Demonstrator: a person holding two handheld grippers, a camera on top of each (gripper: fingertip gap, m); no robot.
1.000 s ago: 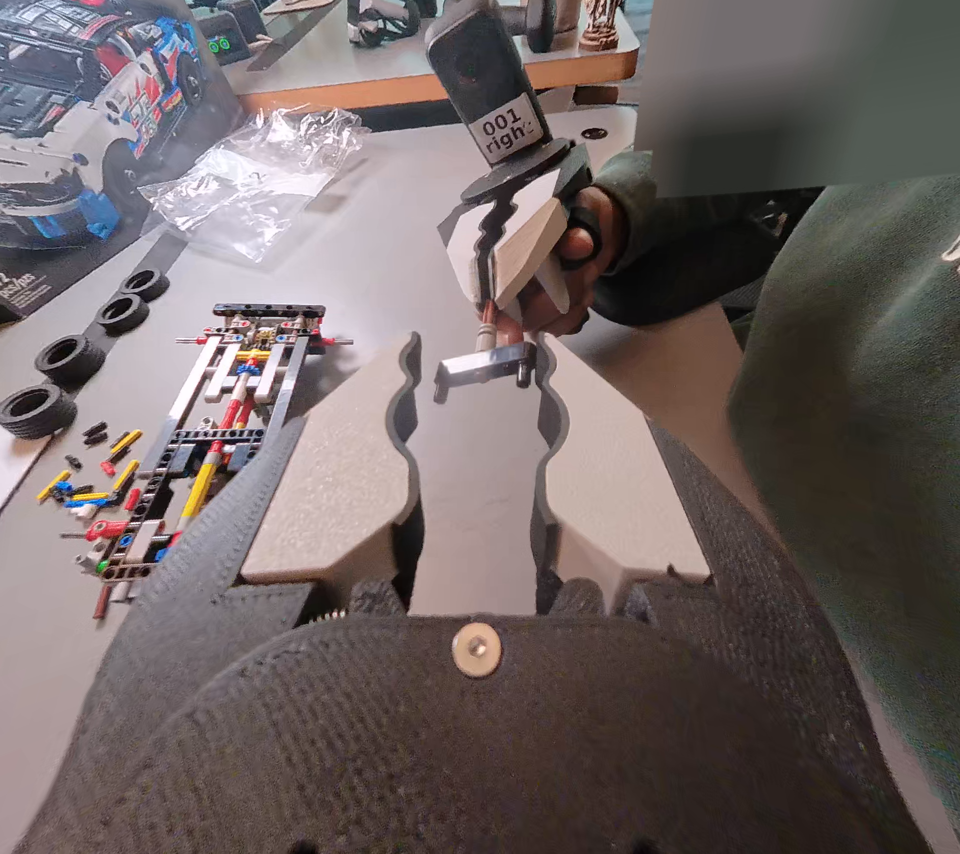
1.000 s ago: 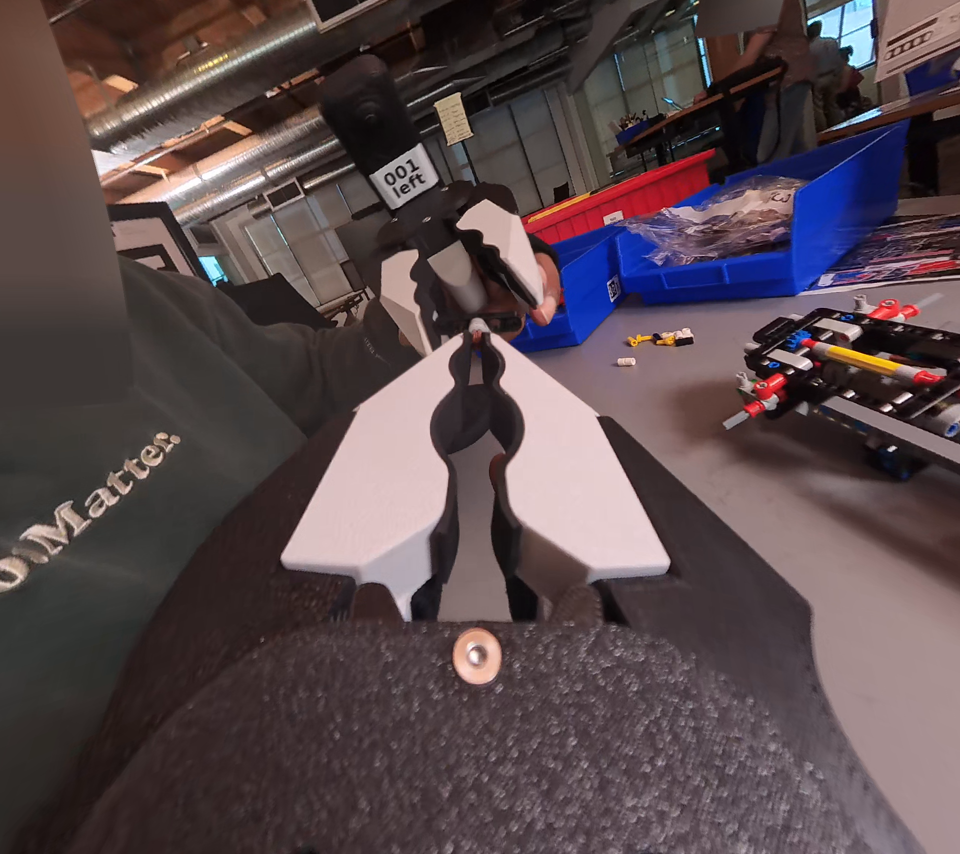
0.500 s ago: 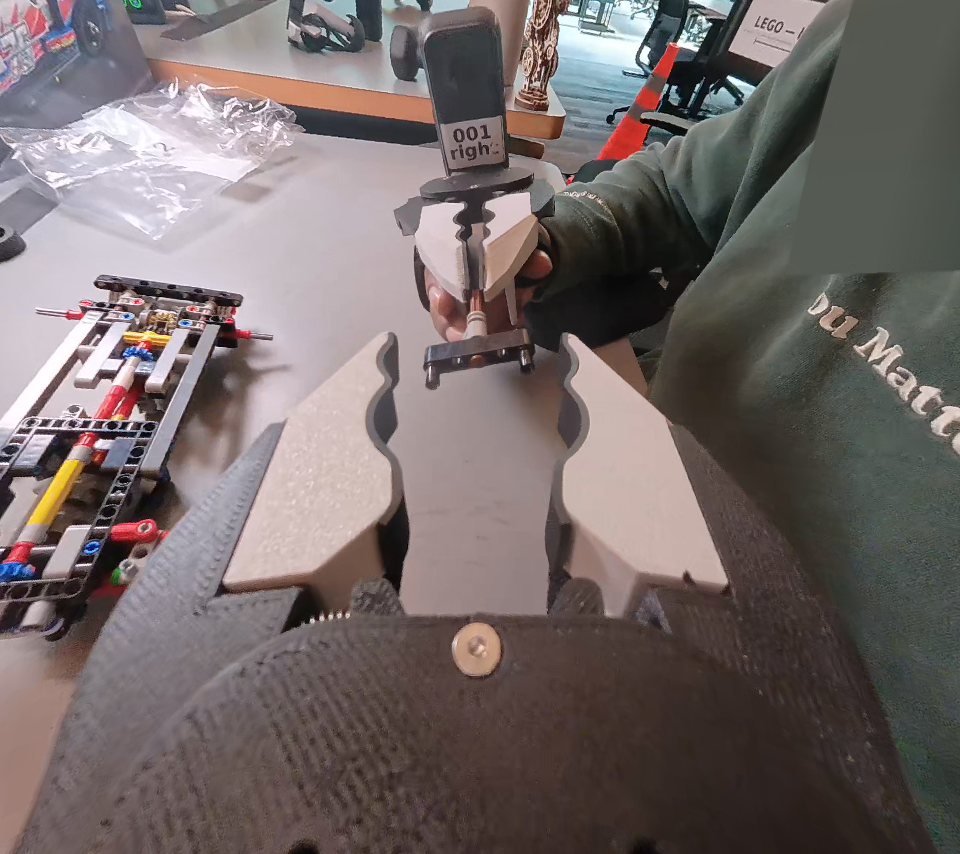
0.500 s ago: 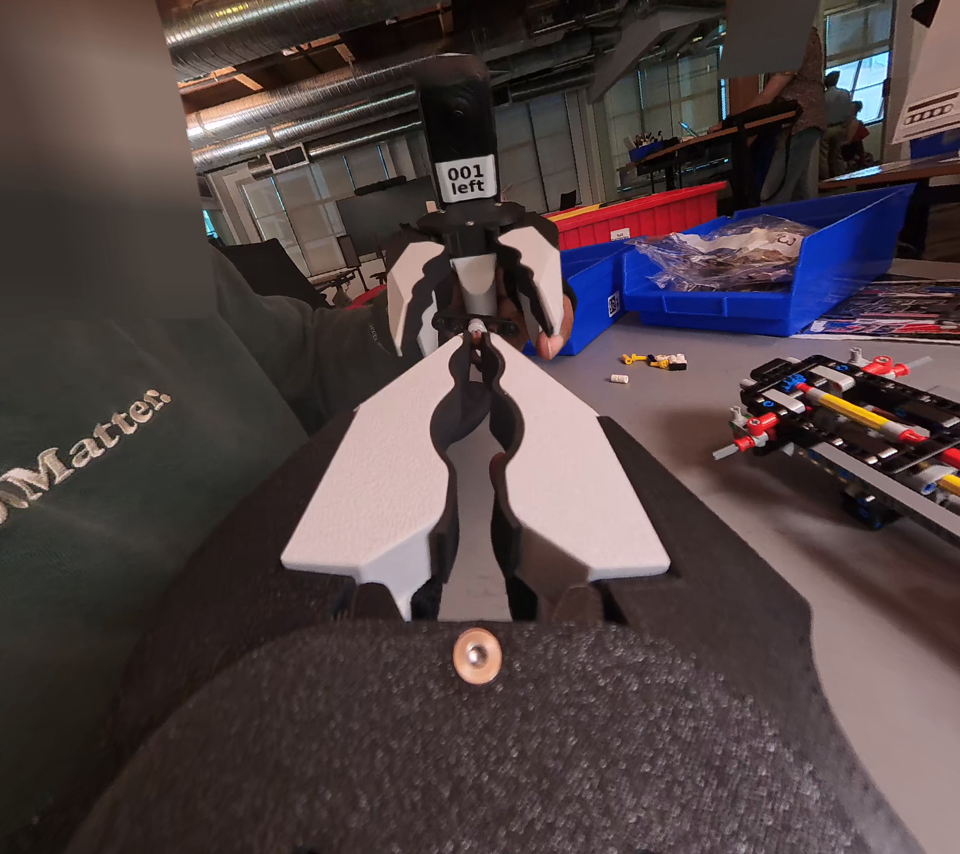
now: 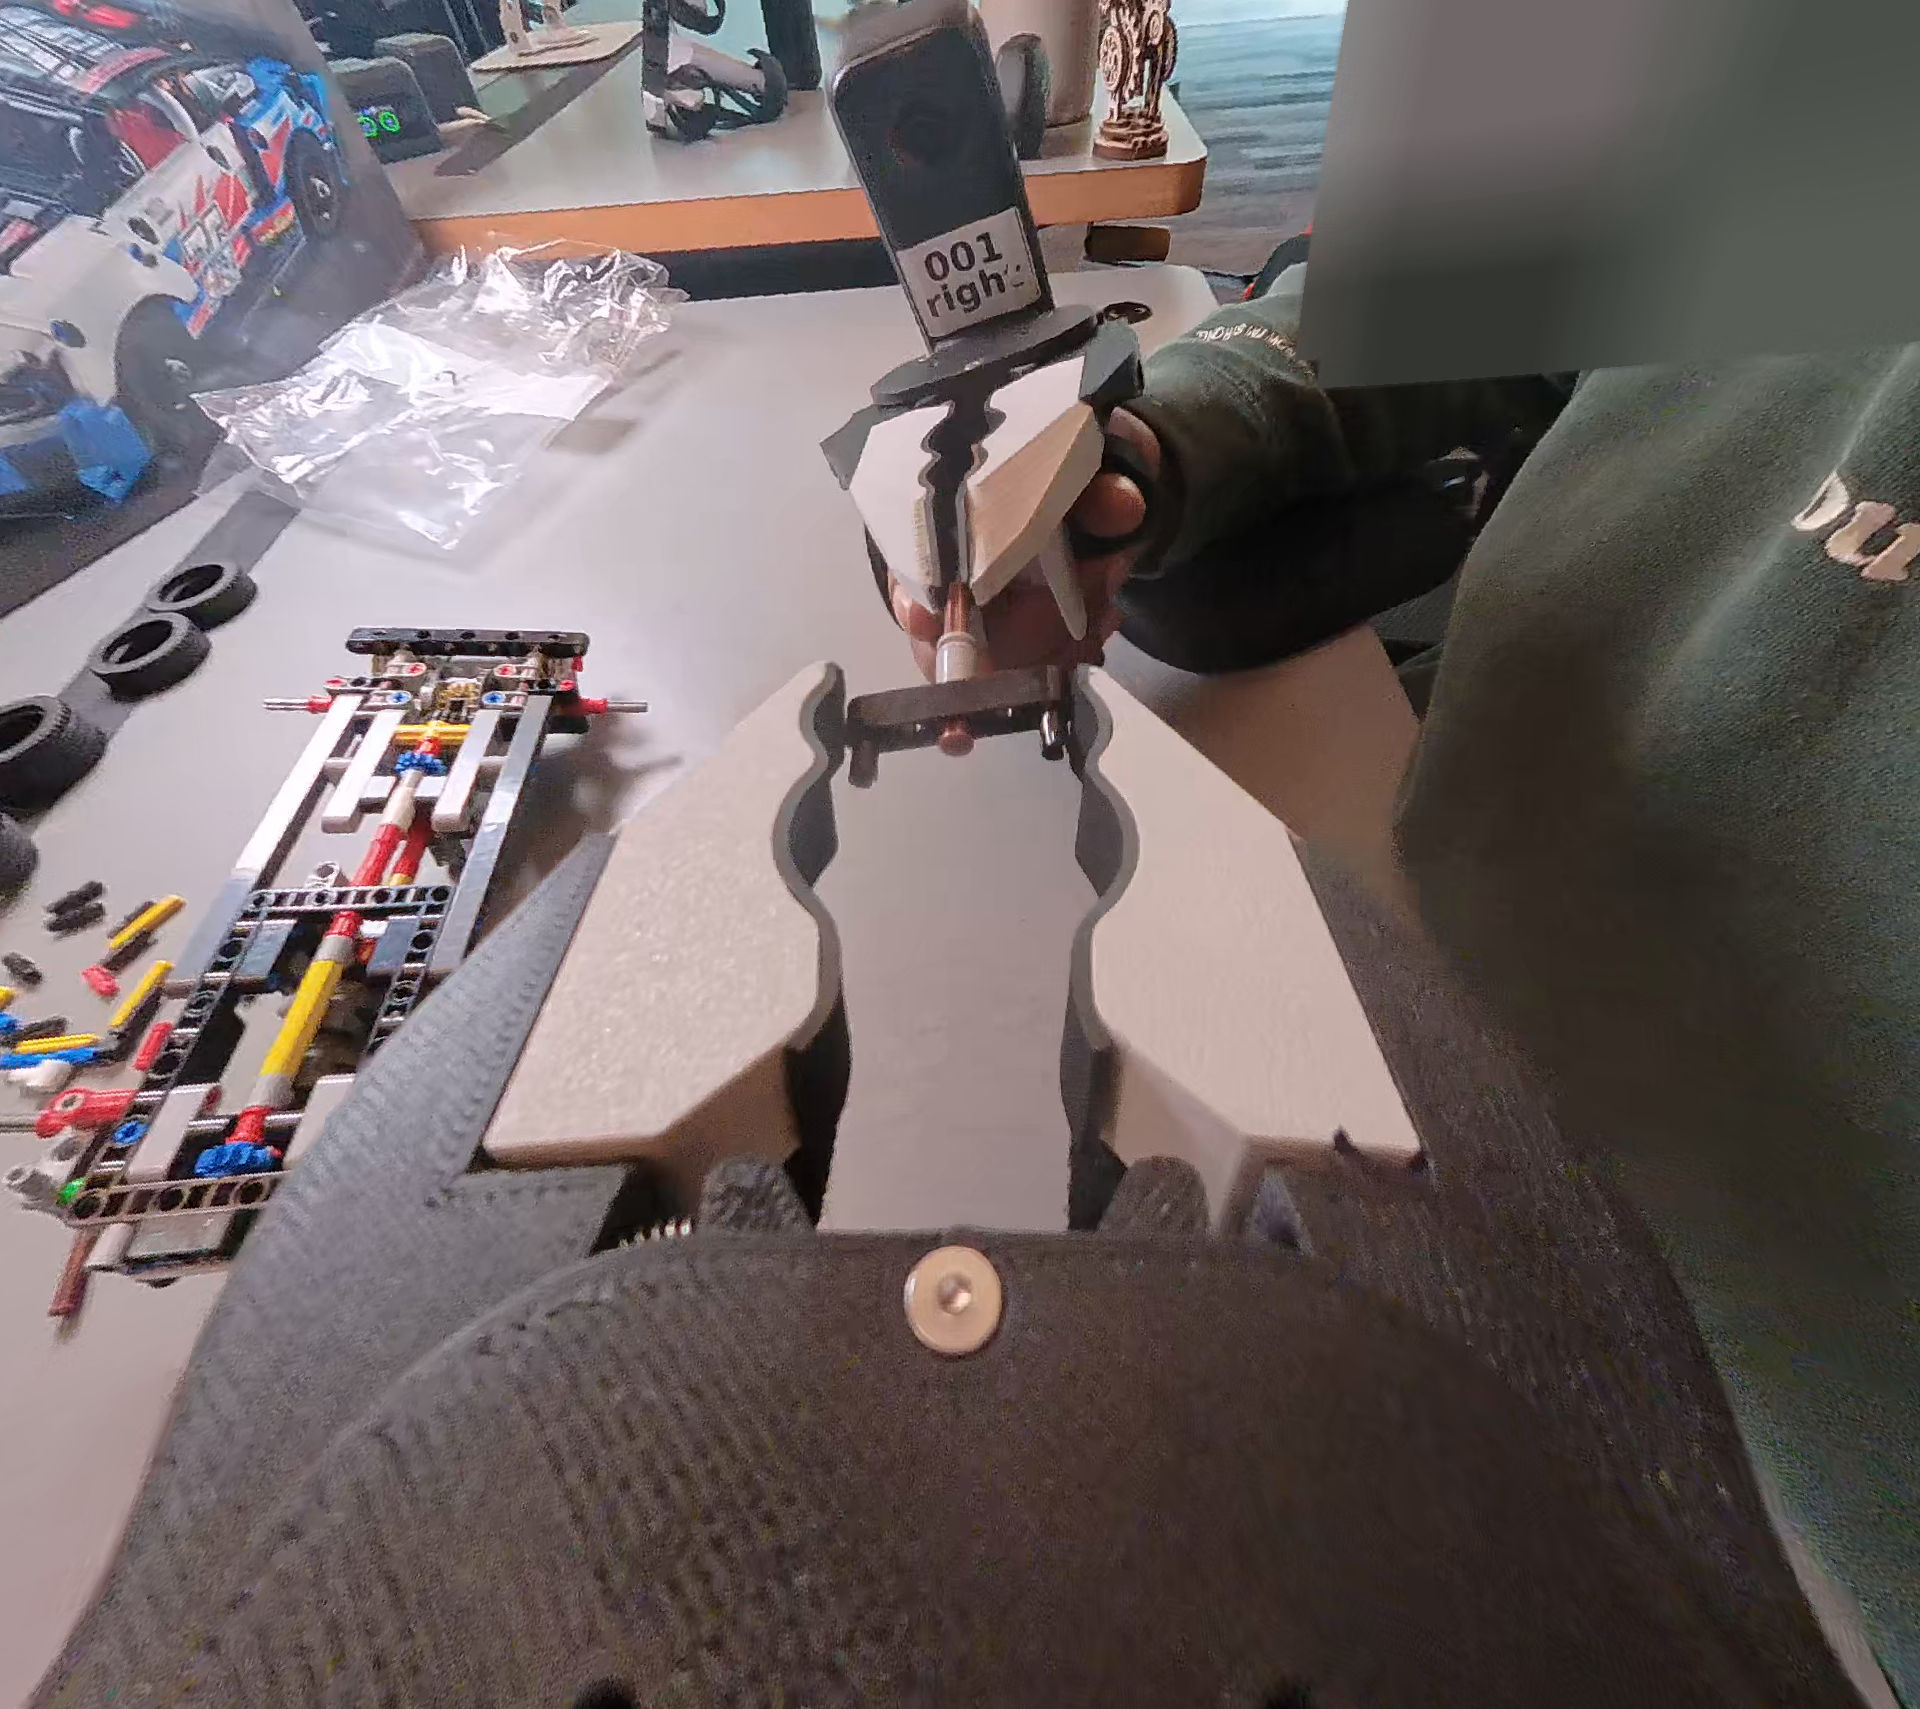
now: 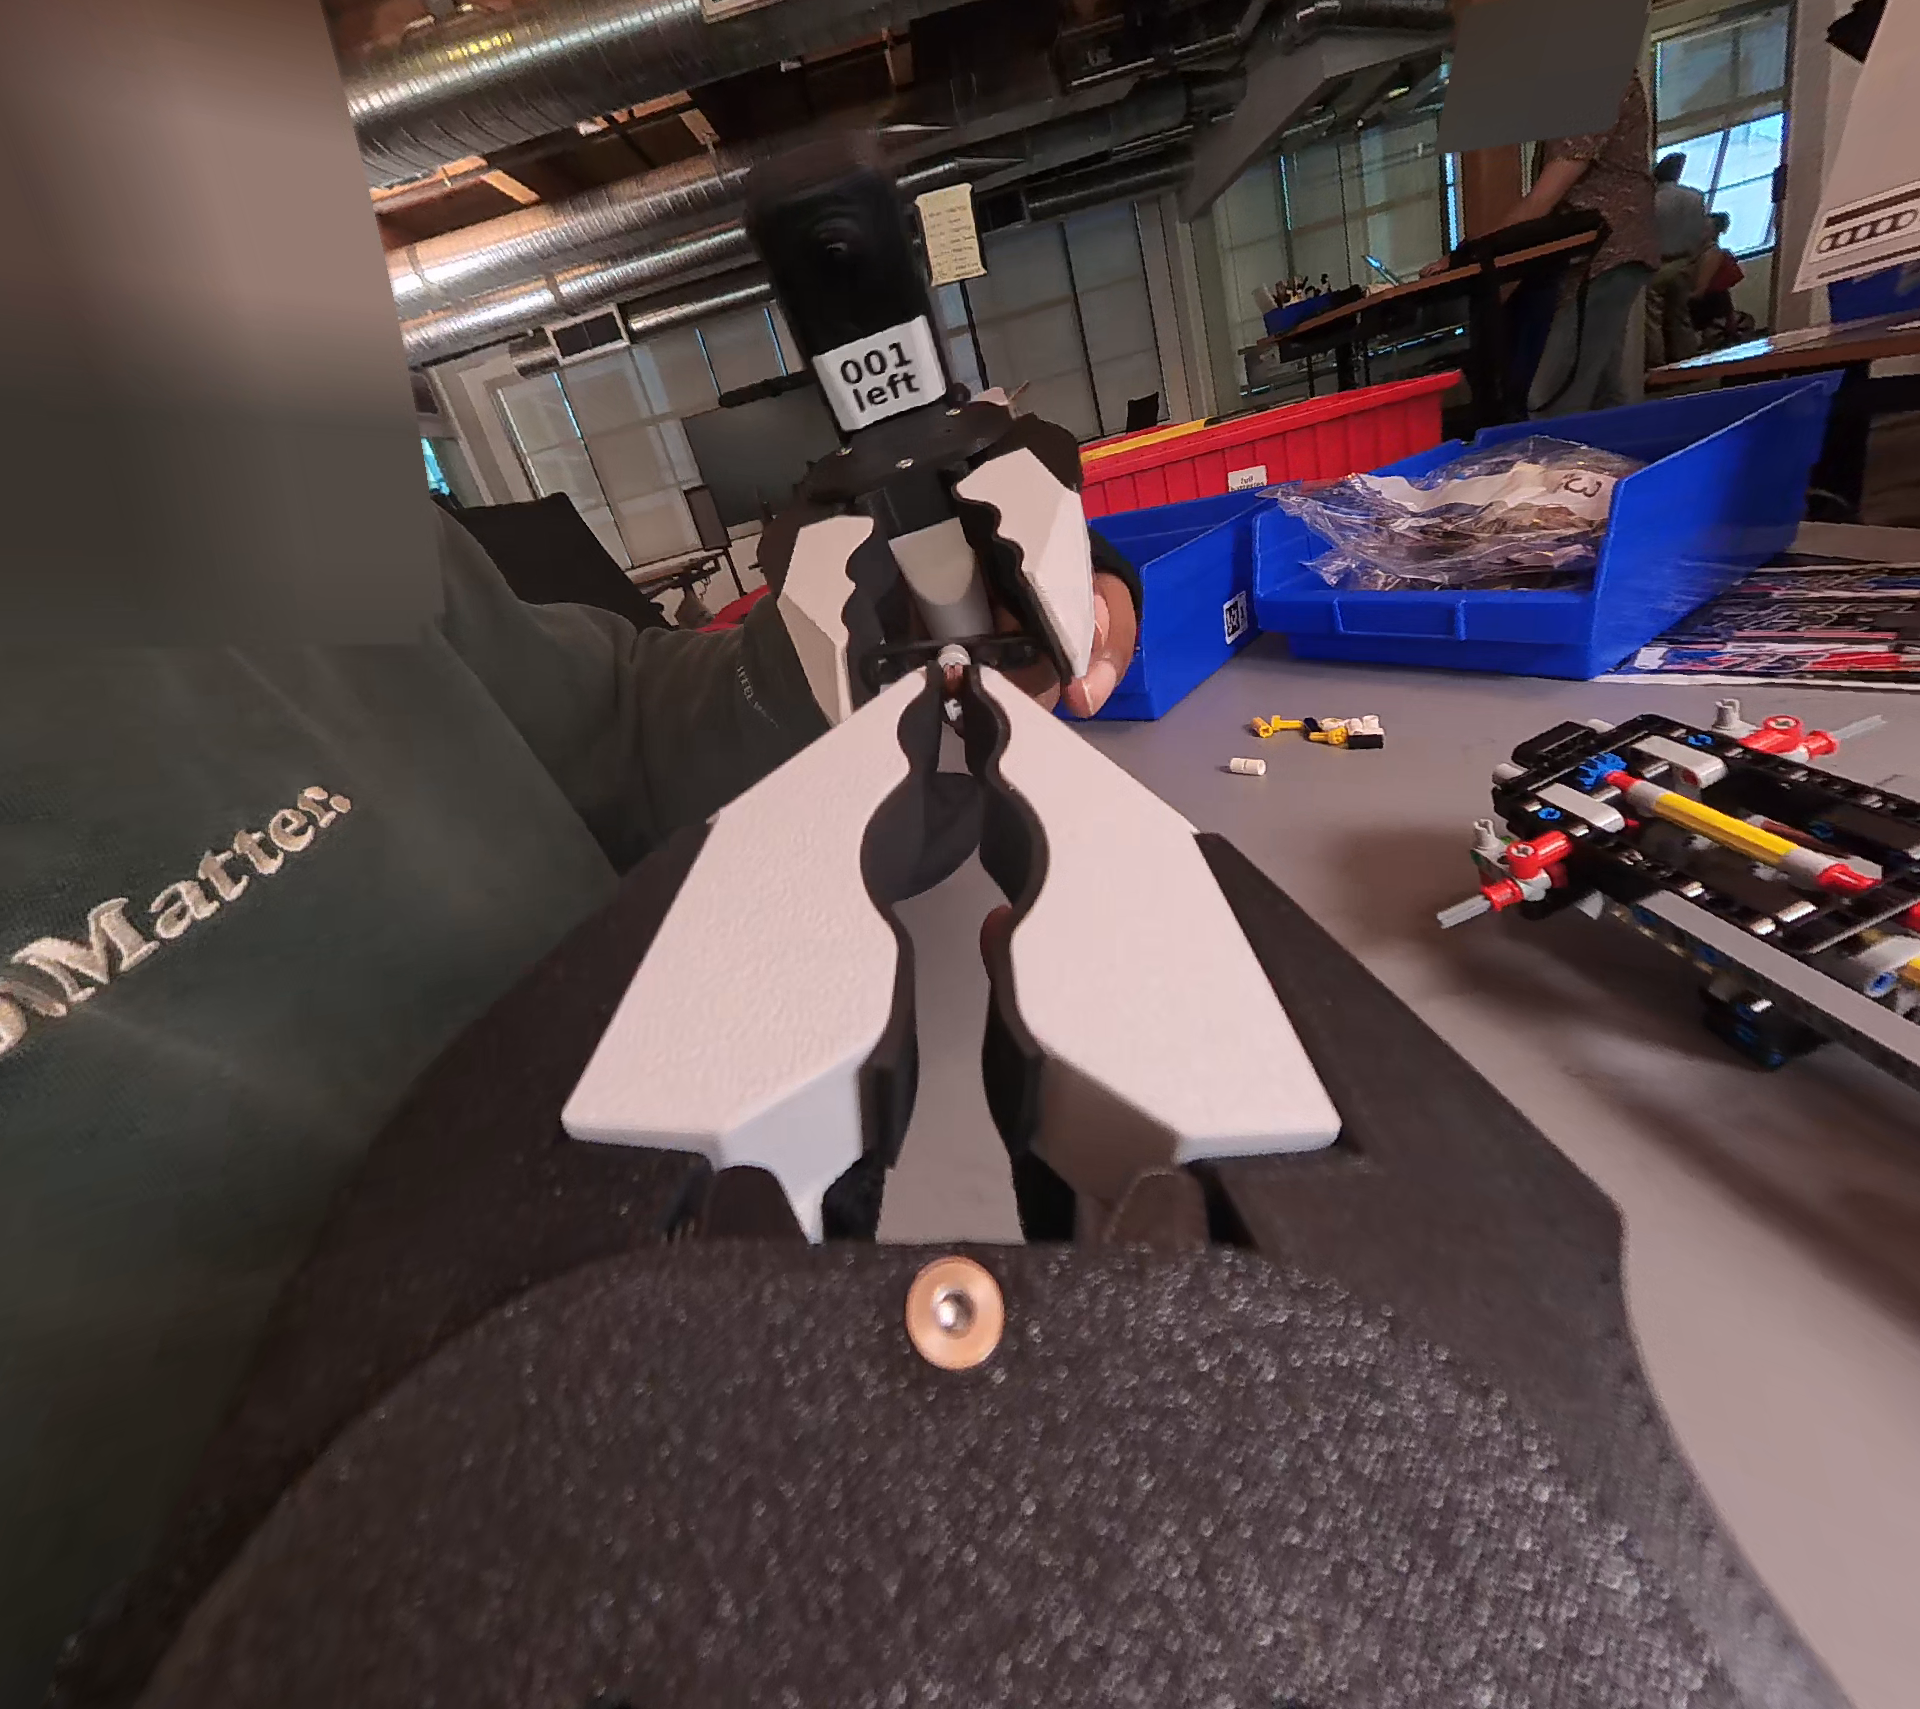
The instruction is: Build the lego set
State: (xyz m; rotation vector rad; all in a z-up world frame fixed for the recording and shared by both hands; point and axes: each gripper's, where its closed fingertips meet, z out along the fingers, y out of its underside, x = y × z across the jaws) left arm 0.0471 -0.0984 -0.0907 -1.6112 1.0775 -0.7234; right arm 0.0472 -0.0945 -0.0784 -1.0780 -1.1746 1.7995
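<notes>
My left gripper (image 5: 956,703) is closed around a short black beam (image 5: 951,709), one fingertip at each end of it. My right gripper (image 5: 951,594) points down at it from the far side, shut on a brown axle with a pale bush (image 5: 953,646) whose tip goes through the beam's middle. In the right wrist view my right gripper (image 6: 951,703) meets the beam (image 6: 940,651) held by the left gripper (image 6: 951,672). The partly built car chassis (image 5: 343,911) lies on the grey table to the left and also shows in the right wrist view (image 6: 1714,849).
Black tyres (image 5: 156,651) and small loose pieces (image 5: 94,984) lie left of the chassis. A clear plastic bag (image 5: 436,402) and the set's box (image 5: 135,132) stand behind. Blue bins (image 6: 1507,558), a red bin (image 6: 1268,454) and a few loose pieces (image 6: 1320,729) are further along the table. My left and right fingertips are right by each other.
Half a second ago my left fingers stood wider, clear of the beam; now they have closed onto its ends. The left view swung right, then back. The right gripper kept hold of the axle.
</notes>
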